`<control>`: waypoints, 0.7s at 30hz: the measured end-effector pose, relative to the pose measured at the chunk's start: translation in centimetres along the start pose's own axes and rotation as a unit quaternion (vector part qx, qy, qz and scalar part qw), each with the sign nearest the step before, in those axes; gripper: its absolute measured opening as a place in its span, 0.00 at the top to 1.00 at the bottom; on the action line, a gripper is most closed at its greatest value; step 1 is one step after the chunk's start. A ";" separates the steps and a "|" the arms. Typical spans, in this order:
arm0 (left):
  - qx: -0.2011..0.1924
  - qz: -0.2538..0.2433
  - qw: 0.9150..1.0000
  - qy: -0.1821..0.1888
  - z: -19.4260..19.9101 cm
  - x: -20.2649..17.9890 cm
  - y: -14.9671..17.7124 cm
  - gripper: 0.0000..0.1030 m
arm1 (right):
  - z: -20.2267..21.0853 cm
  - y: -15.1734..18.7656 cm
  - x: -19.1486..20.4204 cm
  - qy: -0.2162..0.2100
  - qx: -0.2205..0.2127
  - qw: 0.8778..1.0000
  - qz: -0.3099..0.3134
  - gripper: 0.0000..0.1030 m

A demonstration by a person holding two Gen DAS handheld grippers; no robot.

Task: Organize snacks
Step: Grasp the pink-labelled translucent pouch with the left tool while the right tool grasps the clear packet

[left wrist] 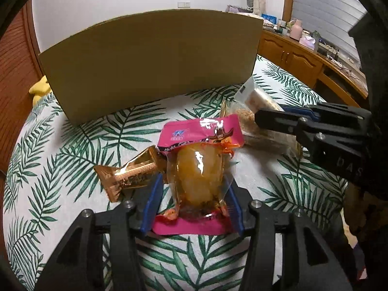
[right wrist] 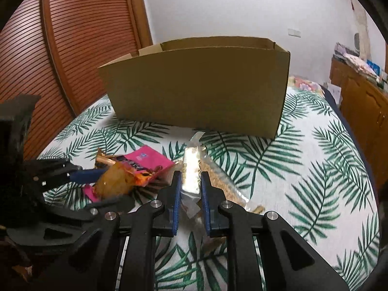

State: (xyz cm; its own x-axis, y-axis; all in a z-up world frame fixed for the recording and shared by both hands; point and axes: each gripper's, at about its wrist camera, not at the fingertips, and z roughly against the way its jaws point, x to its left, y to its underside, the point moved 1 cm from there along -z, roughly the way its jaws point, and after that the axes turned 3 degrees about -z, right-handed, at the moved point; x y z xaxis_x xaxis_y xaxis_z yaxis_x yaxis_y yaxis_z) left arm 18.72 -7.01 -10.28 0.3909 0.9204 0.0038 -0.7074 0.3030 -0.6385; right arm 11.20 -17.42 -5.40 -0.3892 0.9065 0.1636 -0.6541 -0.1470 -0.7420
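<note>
A pink snack packet (left wrist: 198, 131) with a yellow-orange piece inside lies on the leaf-print tablecloth (left wrist: 72, 145). My left gripper (left wrist: 196, 178) stands open astride it, its blue pads beside the packet's sides. A gold-wrapped candy (left wrist: 128, 174) lies touching the packet's left side. My right gripper (right wrist: 191, 177) is shut on a clear-wrapped pale snack bar (right wrist: 190, 160), which sticks out forward over a clear bag of brown crumbs (right wrist: 218, 177). In the left wrist view the right gripper (left wrist: 269, 115) comes in from the right with that bar (left wrist: 252, 94). The left gripper (right wrist: 114, 186) appears at the right wrist view's left.
An open cardboard box (right wrist: 198, 84) stands upright behind the snacks, its near wall (left wrist: 150, 60) facing me. A slatted wooden door (right wrist: 84, 36) is at the left, a cluttered wooden cabinet (left wrist: 298, 58) at the right. A yellow object (left wrist: 40, 87) lies left of the box.
</note>
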 end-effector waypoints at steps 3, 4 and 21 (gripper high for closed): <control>0.003 0.000 1.000 -0.004 -0.2 -0.1 -0.2 0.51 | -0.4 -0.1 -0.4 -0.003 0.003 1.000 0.002 0.88; 0.003 -0.001 1.000 -0.006 -0.3 -0.1 -0.2 0.51 | -0.6 -0.1 -0.5 -0.005 0.005 1.000 0.002 0.88; -0.021 0.033 0.999 0.024 0.1 1.2 0.2 0.66 | -1.0 -0.1 -1.2 -0.027 0.010 1.000 -0.004 0.87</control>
State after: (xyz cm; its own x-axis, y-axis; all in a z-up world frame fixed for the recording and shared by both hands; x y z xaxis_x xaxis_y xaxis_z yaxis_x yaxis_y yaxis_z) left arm 18.98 -5.85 -10.38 0.3725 0.9248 -0.0769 -0.7083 0.2297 -0.6675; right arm 12.31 -18.09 -6.17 -0.4177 0.8850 0.2057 -0.6704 -0.1474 -0.7272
